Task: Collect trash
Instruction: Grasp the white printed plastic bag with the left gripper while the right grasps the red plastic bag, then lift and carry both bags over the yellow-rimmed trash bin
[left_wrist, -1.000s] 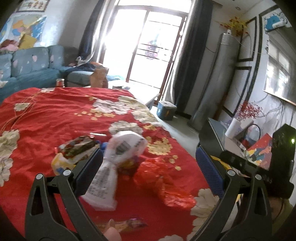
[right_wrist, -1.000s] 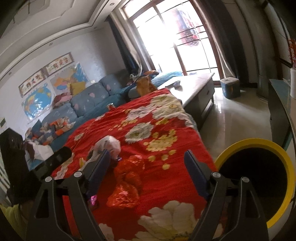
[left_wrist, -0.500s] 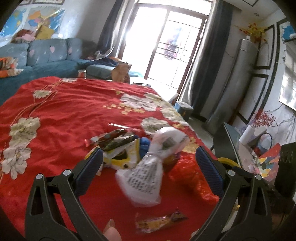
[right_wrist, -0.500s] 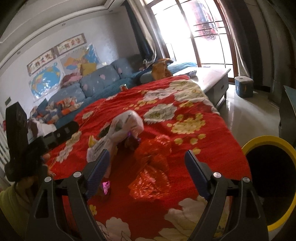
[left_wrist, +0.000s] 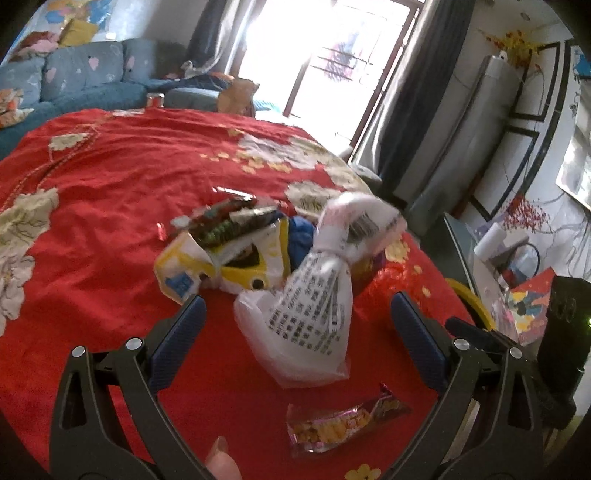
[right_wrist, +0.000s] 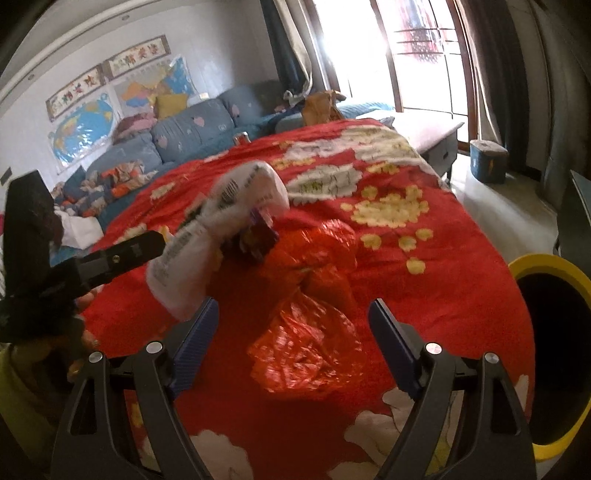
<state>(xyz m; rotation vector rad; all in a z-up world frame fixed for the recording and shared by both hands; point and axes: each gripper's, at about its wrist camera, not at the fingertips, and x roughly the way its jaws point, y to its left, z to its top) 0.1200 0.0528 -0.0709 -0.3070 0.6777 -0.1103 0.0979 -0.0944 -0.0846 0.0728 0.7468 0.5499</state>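
A living room is shown, with a table draped in a red floral cloth (left_wrist: 110, 177). Nothing appears collected yet: a crinkly white printed bag (left_wrist: 314, 314), a yellow-and-white wrapper (left_wrist: 229, 266), a shiny snack packet (left_wrist: 343, 424) and a crumpled red plastic bag (right_wrist: 310, 332) are strewn there. The left gripper (left_wrist: 297, 332) and right gripper (right_wrist: 291, 343) are held wide apart, empty, above them. A yellow-rimmed bin (right_wrist: 546, 266) is seen beside the table.
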